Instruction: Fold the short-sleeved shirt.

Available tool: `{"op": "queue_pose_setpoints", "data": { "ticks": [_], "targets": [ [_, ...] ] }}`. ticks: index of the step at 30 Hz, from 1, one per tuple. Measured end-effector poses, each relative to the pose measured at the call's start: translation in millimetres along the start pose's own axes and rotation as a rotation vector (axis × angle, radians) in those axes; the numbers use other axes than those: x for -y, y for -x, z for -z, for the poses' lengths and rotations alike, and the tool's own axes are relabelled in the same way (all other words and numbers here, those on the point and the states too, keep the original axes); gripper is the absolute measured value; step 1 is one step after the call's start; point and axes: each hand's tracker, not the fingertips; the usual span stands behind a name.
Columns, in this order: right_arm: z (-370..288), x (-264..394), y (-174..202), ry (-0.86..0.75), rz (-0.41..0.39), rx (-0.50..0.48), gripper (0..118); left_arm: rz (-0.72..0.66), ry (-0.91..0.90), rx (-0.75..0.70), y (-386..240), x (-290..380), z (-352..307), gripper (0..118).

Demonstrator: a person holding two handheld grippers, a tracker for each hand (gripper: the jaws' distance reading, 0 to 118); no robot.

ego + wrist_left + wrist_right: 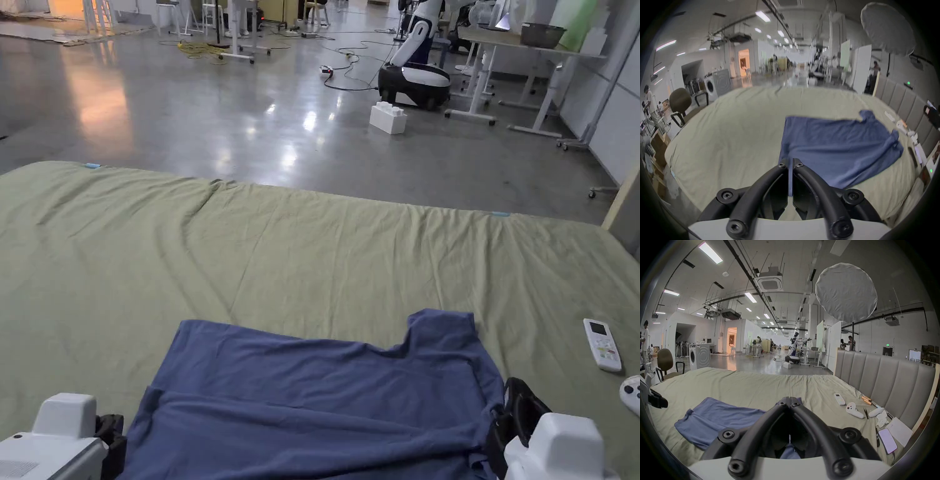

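- Left gripper view: my left gripper (790,164) has its jaws pressed together on a thin strip of blue cloth, the near-left edge of the shirt (839,146).
- Right gripper view: the right gripper (790,400) is drawn together at the tips too, with blue cloth showing between the jaws lower down; I judge it is pinching the shirt's near-right edge.
- Outward from both grips, the shirt lies on the green sheet (312,250) of the bed, near side, its near part already doubled over and a sleeve (444,328) poking out at the far right.
- To fold well, I would keep both pinches level and the held edge taut, carry it far and lay it square on the far edge, then smooth out the creases near the right sleeve.
- A remote control (602,345) lies well to the right of the shirt; I should keep the cloth off it.
- No writing or brand is legible to me.
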Motion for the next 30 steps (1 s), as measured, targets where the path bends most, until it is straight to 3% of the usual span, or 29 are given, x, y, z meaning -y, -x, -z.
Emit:
{"op": "queue_pose_setpoints", "data": {
  "ticks": [2,3,5,7,12,13,15,16,18,19,20,21,23,24,27,30],
  "targets": [
    [0.6,6.6,-0.9,0.03,0.0,0.003,0,-0.017,0.082,-0.01,7.4,3.3,23.8,16],
    [1.7,10.2,-1.2,0.038,-0.003,0.003,0,-0.037,0.117,-0.005,11.1,3.5,34.1,28],
    [2.9,18.1,-3.3,0.072,-0.012,0.003,0,-0.087,0.17,0.022,17.9,3.9,55.3,64],
    [4.4,24.8,-6.3,0.094,-0.012,0.007,0,-0.116,0.237,0.043,21.2,5.7,74.0,71],
    [5.5,41.4,-21.8,0.187,0.02,0.041,0,-0.065,0.408,-0.04,12.3,15.9,119.0,71],
    [3.8,42.9,-25.5,0.203,0.024,0.051,0,-0.067,0.37,-0.021,9.7,17.5,116.8,70],
    [3.7,48.5,-33.5,0.248,0.023,0.069,0,-0.059,0.371,-0.042,3.6,15.2,110.8,55],
    [3.9,52.2,-38.8,0.273,0.034,0.076,0,-0.051,0.371,-0.038,0.5,14.0,109.2,38],
    [6.6,59.7,-49.1,0.337,0.049,0.085,0,0.02,0.359,-0.008,-10.2,15.5,102.5,32],
    [10.4,63.5,-54.5,0.388,0.054,0.08,0,0.057,0.361,-0.002,-15.4,16.9,102.1,18],
    [12.9,70.5,-60.1,0.44,0.116,0.069,0,0.067,0.361,-0.005,-18.3,18.6,102.3,13],
    [16.7,70.2,-65.2,0.436,0.077,0.095,0,0.06,0.361,-0.006,-18.2,19.3,102.7,10],
    [28.9,76.2,-74.4,0.562,0.094,0.075,1,0.04,0.361,0.002,-14.1,17.9,100.6,8],
    [35.3,78.2,-78.5,0.605,0.103,0.064,6,0.027,0.363,0.007,-11.9,16.7,99.3,7],
    [55.1,84.5,-88.0,0.686,0.104,0.015,40,0.032,0.36,0.007,-7.1,16.0,97.3,7],
    [75.0,82.4,-85.6,0.729,0.083,-0.021,61,0.047,0.353,0.0,-6.9,15.8,91.0,7]
  ]
}}
